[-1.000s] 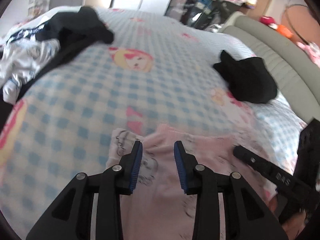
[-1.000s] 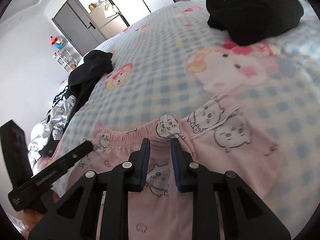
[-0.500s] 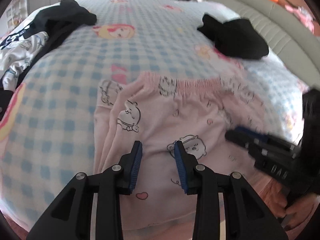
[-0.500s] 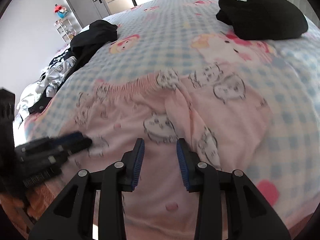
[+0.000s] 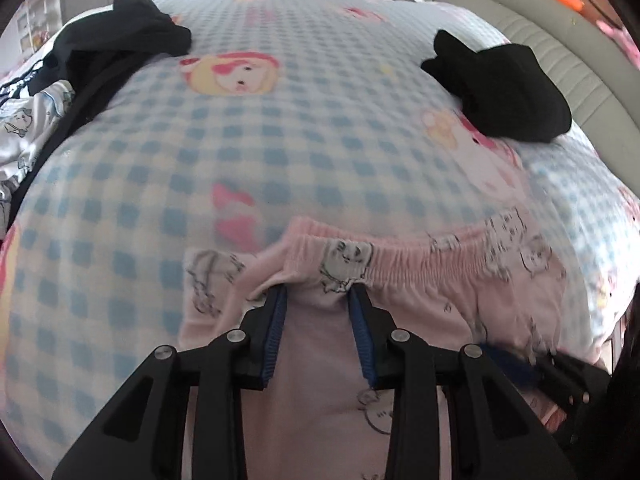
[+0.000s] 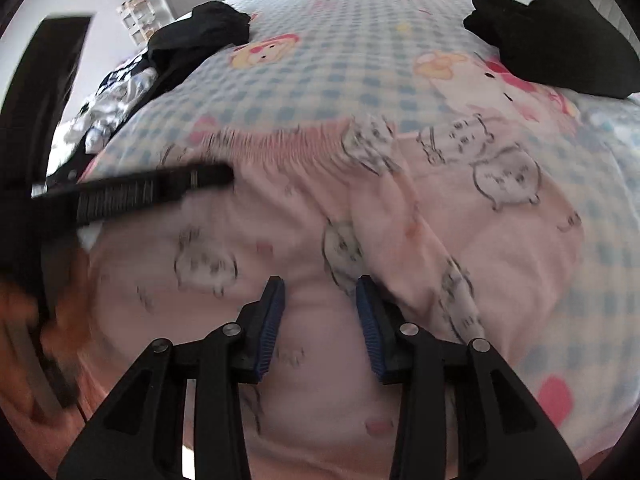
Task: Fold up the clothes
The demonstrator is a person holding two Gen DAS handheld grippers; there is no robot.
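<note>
We held the left hand-held gripper (image 5: 316,296) with its jaws parted and nothing pinched, its tips resting on the pink pajama pants (image 5: 320,360) just short of the elastic waistband (image 5: 400,258); half a second earlier that band had lain well ahead of it, so we had moved it forward to the top edge. The right hand-held gripper (image 6: 320,284) also stood open over the cloth, lower down and beside a raised crease (image 6: 424,248); its jaws had just been opening, and a second ago they had been nearly closed at the waistband, so we judged it had let the band go. Between the two, the pants lay spread on the checked bed cover (image 5: 280,140), at the near edge of the bed, waistband away from us. That suggested the garment was laid out and the fold itself not yet made; a fresh grip at the waistband seemed the likely next need. Farther ahead to the right sat a black folded garment (image 5: 504,92), and far to the left a dark heap of clothes (image 5: 120,44), both well apart from the pants.
</note>
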